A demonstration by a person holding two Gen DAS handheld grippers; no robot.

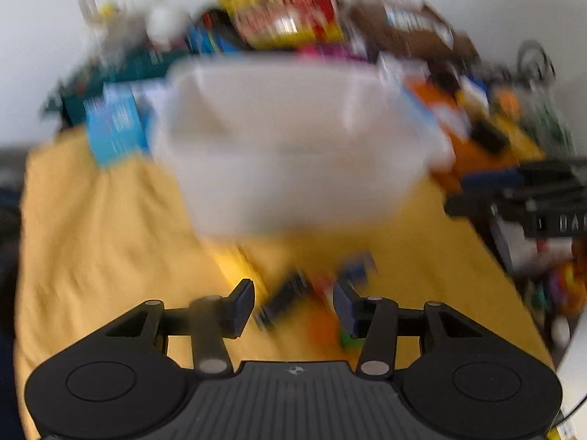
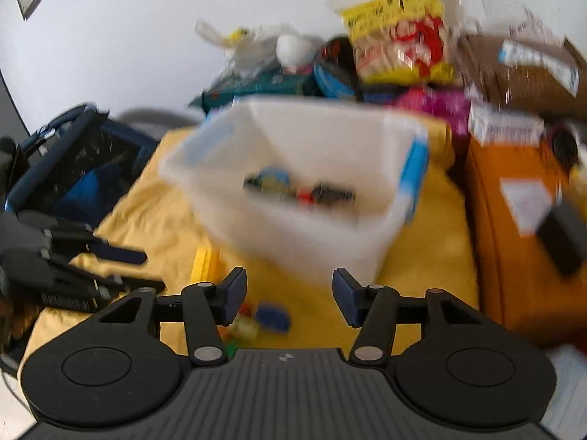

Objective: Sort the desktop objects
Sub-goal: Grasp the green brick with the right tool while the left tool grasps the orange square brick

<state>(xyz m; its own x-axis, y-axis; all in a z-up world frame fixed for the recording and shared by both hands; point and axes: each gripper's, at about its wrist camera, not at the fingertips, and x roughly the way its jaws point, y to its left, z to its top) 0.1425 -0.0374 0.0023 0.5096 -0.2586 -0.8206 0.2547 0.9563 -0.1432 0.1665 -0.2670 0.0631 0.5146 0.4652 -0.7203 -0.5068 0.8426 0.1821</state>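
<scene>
Closest in, both pairs of tongs stand spread with nothing between them: the left tongs (image 1: 293,304) hang over a blurred scatter of small pieces (image 1: 293,300) on the yellow cloth (image 1: 91,238) that covers the counter, and the right tongs (image 2: 290,295) hover above the same litter, where a little blue block (image 2: 273,316) and a yellowish one (image 2: 246,326) lie just beside each other. Both views are smeared, so the pieces are hard to name — a dark oblong one, something red, something green. Just beyond them stands the white plastic bin (image 2: 293,227) with blue handle clips; a few small dark, blue and red items (image 2: 299,189) already lie on its floor. To the right of it sits an orange box (image 2: 513,220), and behind, against the wall, a heap of packets topped by a yellow snack bag (image 2: 400,40). The step in hand looks like picking up one loose piece — best to settle first, choose a single piece standing clear of its neighbours, come straight down astride it, and avoid pinching the cloth.
</scene>
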